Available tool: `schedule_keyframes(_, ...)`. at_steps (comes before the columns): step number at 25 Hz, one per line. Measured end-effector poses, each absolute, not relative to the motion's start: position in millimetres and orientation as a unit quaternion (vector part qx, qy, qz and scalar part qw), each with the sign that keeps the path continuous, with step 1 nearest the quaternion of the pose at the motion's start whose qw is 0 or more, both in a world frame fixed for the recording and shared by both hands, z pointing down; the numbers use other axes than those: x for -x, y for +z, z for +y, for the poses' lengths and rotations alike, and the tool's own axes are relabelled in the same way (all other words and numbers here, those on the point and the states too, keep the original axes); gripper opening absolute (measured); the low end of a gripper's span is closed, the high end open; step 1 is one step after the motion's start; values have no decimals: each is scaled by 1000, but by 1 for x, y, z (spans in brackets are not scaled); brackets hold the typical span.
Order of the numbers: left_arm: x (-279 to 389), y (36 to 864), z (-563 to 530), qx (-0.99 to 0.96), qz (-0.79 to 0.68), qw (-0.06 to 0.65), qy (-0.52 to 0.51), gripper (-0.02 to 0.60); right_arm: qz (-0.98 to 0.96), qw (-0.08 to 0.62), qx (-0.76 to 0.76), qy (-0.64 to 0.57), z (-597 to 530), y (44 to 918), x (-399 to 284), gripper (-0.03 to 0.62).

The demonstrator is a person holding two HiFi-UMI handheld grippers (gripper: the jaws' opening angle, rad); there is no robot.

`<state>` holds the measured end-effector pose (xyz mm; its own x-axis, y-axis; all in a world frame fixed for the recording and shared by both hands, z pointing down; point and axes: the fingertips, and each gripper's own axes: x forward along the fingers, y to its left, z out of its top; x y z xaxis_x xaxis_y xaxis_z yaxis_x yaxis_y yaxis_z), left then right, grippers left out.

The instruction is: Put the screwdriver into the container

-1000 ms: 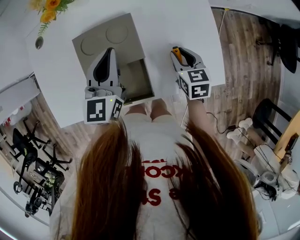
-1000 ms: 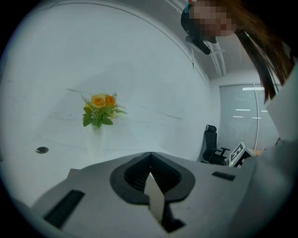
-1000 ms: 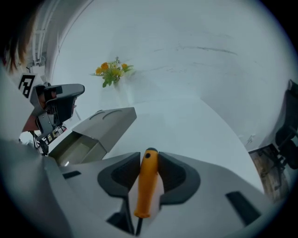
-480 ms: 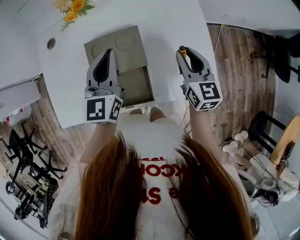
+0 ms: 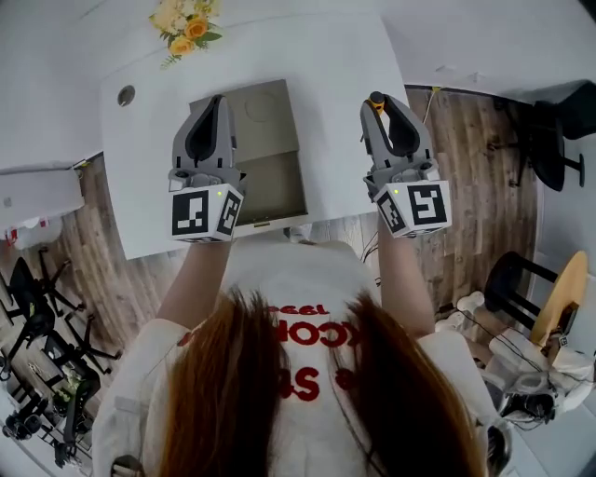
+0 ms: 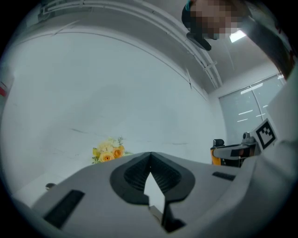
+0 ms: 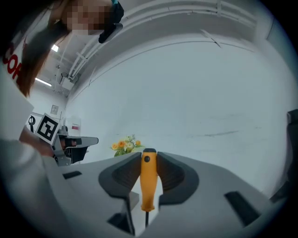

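The orange-handled screwdriver (image 7: 148,179) stands upright between the jaws of my right gripper (image 7: 149,161), which is shut on its handle, the thin shaft pointing down. In the head view that right gripper (image 5: 377,102) hangs over the white table's right edge, the screwdriver (image 5: 375,102) showing at its tip. The grey container (image 5: 265,182) lies on the table with its open compartment toward me. My left gripper (image 5: 217,101) hovers over the container's left side, shut with nothing in it; its jaws meet at the tip (image 6: 150,158).
A bunch of yellow and orange flowers (image 5: 186,23) lies at the white table's (image 5: 335,65) far edge, and a round hole (image 5: 125,95) sits at its far left. Wooden floor, black chairs (image 5: 549,140) and cables lie to the right. Both gripper views face a pale wall.
The right gripper with the screwdriver has shifted slightly right and straightened. The left gripper keeps its place. The table and container have slid right in the head view as the head moved.
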<state>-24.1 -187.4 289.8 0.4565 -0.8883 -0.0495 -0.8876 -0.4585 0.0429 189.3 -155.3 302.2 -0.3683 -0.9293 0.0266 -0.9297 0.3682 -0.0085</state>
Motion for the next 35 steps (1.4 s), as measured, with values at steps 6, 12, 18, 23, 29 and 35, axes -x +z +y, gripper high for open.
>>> schedule_keyframes(6, 35, 275, -184, -845, -532, -10, -46, 6, -831, 10, -556, -14, -152, 288, -180, 104)
schedule_keyframes(12, 52, 268, -173, -833, -550, -9, -58, 6, -846, 13, -532, -24, -147, 279, -159, 104)
schedule_keyframes(18, 88, 261, -161, -810, -583, -23, -56, 6, -874, 10, -485, -32, -151, 270, -114, 104)
schedule_keyframes(23, 121, 252, -150, -788, -612, -52, -45, 6, -899, -1, -438, -30, -161, 266, -67, 104)
schedule_keyframes(29, 167, 256, -135, -756, -652, -52, -39, 6, -923, -4, -383, -29, -161, 265, -12, 104)
schedule_keyframes(35, 189, 270, -127, -742, -668, -34, -37, 6, -934, 39, -355, 7, -154, 300, 15, 104)
